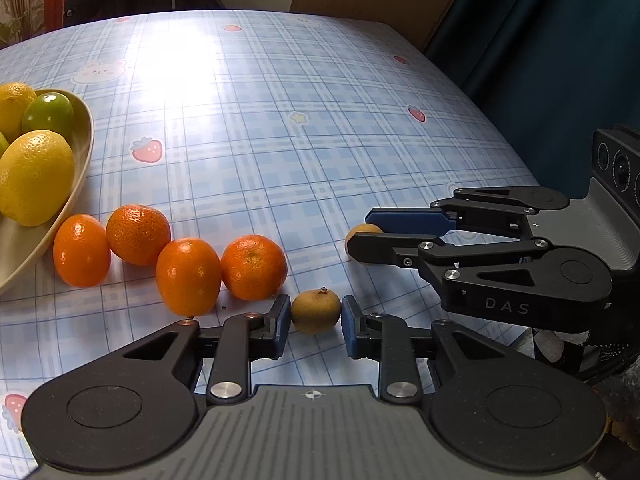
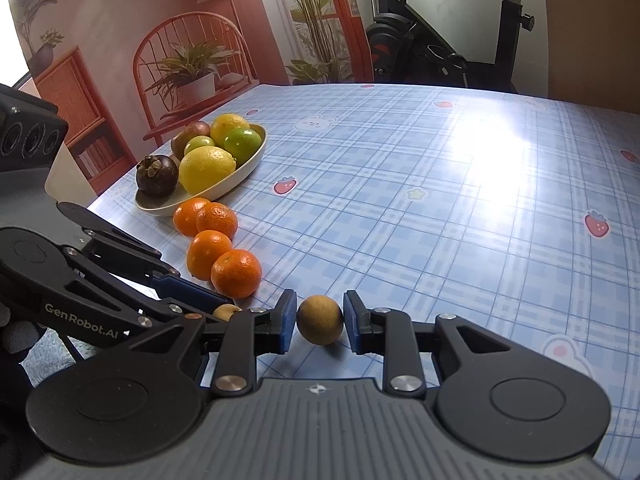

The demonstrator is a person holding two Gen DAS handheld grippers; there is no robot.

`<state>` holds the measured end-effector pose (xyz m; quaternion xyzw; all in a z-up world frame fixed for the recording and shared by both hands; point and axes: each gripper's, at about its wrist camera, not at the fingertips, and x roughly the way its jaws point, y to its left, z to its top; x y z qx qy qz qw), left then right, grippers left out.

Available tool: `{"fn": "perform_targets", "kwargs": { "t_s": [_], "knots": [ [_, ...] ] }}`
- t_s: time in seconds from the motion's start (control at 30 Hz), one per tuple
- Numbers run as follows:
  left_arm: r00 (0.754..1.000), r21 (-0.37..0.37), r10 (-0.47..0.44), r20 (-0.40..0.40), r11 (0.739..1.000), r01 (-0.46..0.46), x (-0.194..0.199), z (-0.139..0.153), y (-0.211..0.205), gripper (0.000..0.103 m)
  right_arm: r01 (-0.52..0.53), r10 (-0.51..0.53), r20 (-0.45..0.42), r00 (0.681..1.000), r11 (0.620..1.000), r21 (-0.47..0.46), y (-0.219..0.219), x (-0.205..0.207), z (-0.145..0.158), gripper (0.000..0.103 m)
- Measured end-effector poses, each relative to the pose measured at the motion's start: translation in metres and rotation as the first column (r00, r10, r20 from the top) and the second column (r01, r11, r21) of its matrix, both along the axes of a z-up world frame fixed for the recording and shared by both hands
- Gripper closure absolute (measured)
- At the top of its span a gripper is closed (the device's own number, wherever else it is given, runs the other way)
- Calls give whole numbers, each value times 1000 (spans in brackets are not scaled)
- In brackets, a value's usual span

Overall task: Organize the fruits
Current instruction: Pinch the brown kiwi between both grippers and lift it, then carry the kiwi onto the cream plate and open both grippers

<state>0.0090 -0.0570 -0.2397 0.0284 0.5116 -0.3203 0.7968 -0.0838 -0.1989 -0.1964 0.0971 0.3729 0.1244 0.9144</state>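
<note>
A small brown round fruit (image 1: 316, 314) rests on the blue checked tablecloth (image 1: 280, 140), and my left gripper (image 1: 316, 309) is shut on it, both blue pads against its sides. My right gripper (image 2: 320, 322) is shut on a second brown fruit (image 2: 320, 318), also low on the cloth. From the left wrist view the right gripper (image 1: 362, 231) reaches in from the right with its fruit (image 1: 366, 229) half hidden. The right wrist view has the left gripper (image 2: 224, 310) on the left, its fruit (image 2: 226, 312) mostly covered. Several mandarins (image 1: 188, 276) (image 2: 236, 278) lie in a row just beyond.
A beige oval bowl (image 1: 86, 136) (image 2: 240, 176) at the left holds lemons (image 2: 206, 168), limes (image 2: 244, 145) and a dark mangosteen (image 2: 157, 174). The table's right edge (image 1: 500, 128) drops off by a dark curtain. An exercise bike (image 2: 440, 40) stands behind the table.
</note>
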Motion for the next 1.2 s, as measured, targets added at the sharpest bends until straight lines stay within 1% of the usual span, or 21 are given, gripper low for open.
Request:
{"fn": "perform_targets", "kwargs": {
  "t_s": [0.23, 0.57, 0.73, 0.93, 1.07, 1.2],
  "knots": [
    [1000, -3, -4, 14, 1000, 4, -4, 3, 1, 74, 8, -8, 1, 1000, 1000, 0, 1, 1, 0, 75],
    [988, 7, -25, 155, 1000, 24, -19, 30, 3, 74, 32, -32, 23, 999, 999, -3, -4, 0, 7, 75],
    [980, 1, -8, 199, 1000, 7, -19, 42, 9, 74, 33, -34, 45, 998, 999, 4, -5, 4, 14, 75],
    [972, -16, 54, 229, 999, -51, -7, 60, 30, 74, 14, -15, 79, 997, 1000, 6, 1, 22, 25, 75],
    [962, -48, 140, 233, 990, -133, 10, 77, 60, 74, -14, 13, 106, 994, 1000, 10, 12, 41, 35, 75],
    [945, -69, 229, 232, 973, -219, 30, 90, 96, 74, -54, 52, 128, 990, 998, 17, 31, 63, 42, 75]
  ]
}}
